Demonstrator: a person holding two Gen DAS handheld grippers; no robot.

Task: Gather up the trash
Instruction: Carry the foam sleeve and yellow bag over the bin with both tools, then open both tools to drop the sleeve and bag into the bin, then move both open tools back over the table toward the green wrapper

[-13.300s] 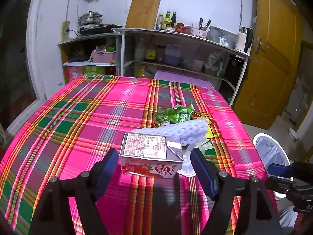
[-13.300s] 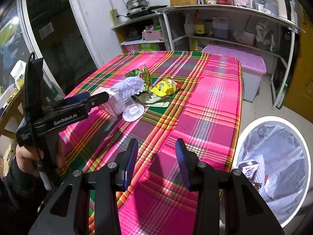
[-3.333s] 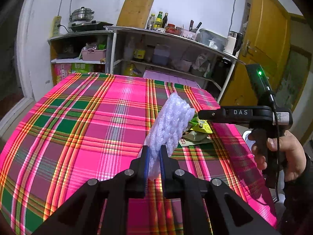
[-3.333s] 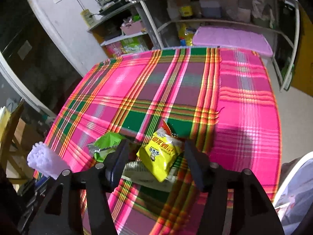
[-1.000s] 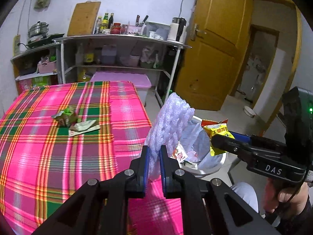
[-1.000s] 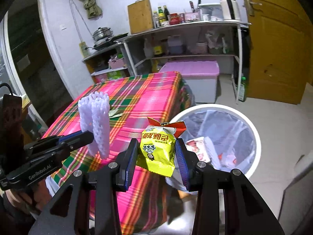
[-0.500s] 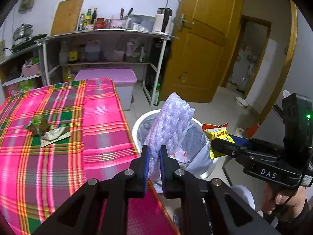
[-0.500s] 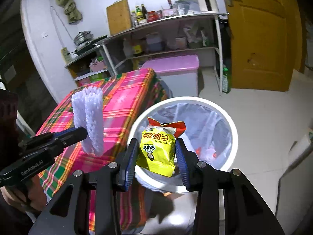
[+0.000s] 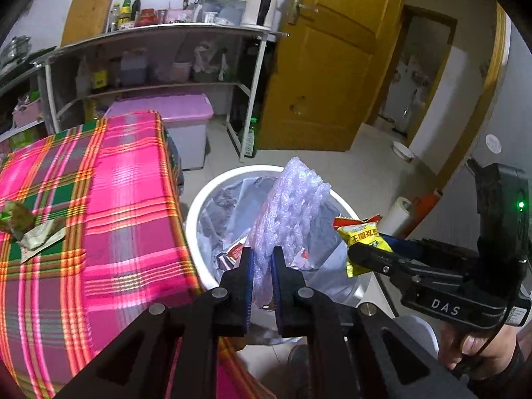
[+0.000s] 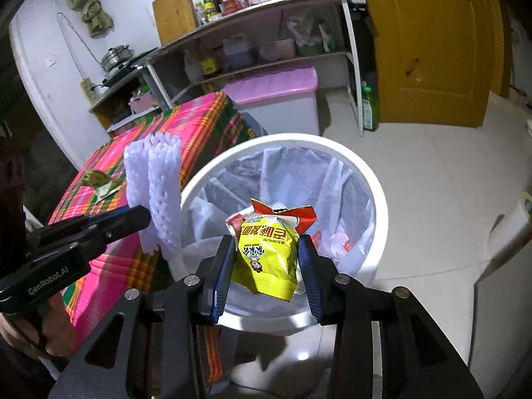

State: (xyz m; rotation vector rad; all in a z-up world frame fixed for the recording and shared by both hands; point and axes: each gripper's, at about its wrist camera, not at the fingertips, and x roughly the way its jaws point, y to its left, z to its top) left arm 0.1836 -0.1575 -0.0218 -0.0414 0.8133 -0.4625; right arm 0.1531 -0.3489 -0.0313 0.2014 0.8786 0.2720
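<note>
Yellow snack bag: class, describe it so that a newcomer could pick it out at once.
Find the white bin on the floor beside the plaid table. Above its mouth the right gripper pinches the yellow snack bag. Unlike the white foam net nearby, it is bright yellow with a red top.

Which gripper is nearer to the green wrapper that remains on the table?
Left. The left gripper, holding foam net, hangs beside the table edge; the right gripper is over the bin, farther from the green wrapper.

My foam net (image 9: 292, 212) hides part of the bin's (image 9: 199, 206) contents; the wrappers on the desk (image 9: 99, 199) are too blurred to identify.
</note>
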